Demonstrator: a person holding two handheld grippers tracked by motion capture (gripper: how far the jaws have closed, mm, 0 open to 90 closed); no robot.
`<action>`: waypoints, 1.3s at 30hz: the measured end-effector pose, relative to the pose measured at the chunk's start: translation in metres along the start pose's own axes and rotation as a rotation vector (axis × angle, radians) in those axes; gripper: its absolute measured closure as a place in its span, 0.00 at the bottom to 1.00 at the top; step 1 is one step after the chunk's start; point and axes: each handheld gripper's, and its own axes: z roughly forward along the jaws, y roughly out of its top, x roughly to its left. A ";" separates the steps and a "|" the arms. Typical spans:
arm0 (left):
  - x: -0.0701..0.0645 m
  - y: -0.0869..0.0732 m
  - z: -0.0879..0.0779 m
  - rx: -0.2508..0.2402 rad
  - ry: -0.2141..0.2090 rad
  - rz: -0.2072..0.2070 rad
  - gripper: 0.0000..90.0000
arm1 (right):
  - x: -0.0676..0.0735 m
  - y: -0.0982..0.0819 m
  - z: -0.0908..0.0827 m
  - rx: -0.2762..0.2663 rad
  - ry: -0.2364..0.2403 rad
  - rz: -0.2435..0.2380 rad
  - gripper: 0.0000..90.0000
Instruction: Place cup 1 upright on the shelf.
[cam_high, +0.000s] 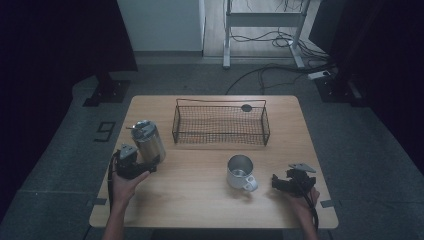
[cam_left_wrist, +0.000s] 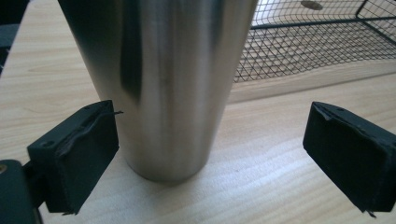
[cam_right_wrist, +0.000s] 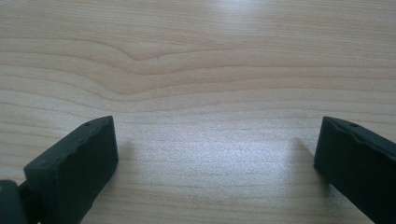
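1. Two grippers are on my screens. From the high view the left gripper (cam_high: 134, 163) sits at the table's left side, the person's left hand (cam_high: 125, 182) gripping it from behind; the right gripper (cam_high: 292, 183) rests low near the right front corner, held by the right hand (cam_high: 303, 200).
2. My left gripper view has the jaws spread wide. A steel tumbler (cam_left_wrist: 163, 84) stands upright on the wooden table (cam_left_wrist: 280, 158) between them, nearer the left jaw, which is just beside its wall; whether they touch I cannot tell. The right jaw is well apart from it.
3. From above, that tumbler (cam_high: 148, 140) stands near the left edge, its lid on top, with the left gripper just in front of it.
4. My right gripper view has the jaws spread as well, with bare wood grain (cam_right_wrist: 210, 116) between them.
5. A metal mug (cam_high: 240, 171) stands upright near the table's middle front, handle turned toward the front right, apart from both grippers.
6. A black wire basket (cam_high: 221, 124) sits toward the far side of the table, behind the mug; its mesh (cam_left_wrist: 303, 51) also runs behind the tumbler in the left gripper view.
7. A small dark round disc (cam_high: 246, 107) shows by the basket's far right rim; I cannot tell whether it lies inside the basket or beyond it.
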 end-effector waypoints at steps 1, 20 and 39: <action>0.001 0.001 0.000 -0.001 0.000 0.002 0.04 | 0.000 0.000 0.000 0.000 0.000 0.000 0.00; 0.008 0.014 0.010 -0.008 0.051 -0.023 0.06 | 0.000 0.001 0.001 0.000 -0.006 0.002 0.00; 0.010 0.018 0.033 -0.018 0.110 -0.003 0.05 | 0.000 0.001 0.001 0.000 -0.006 0.004 0.00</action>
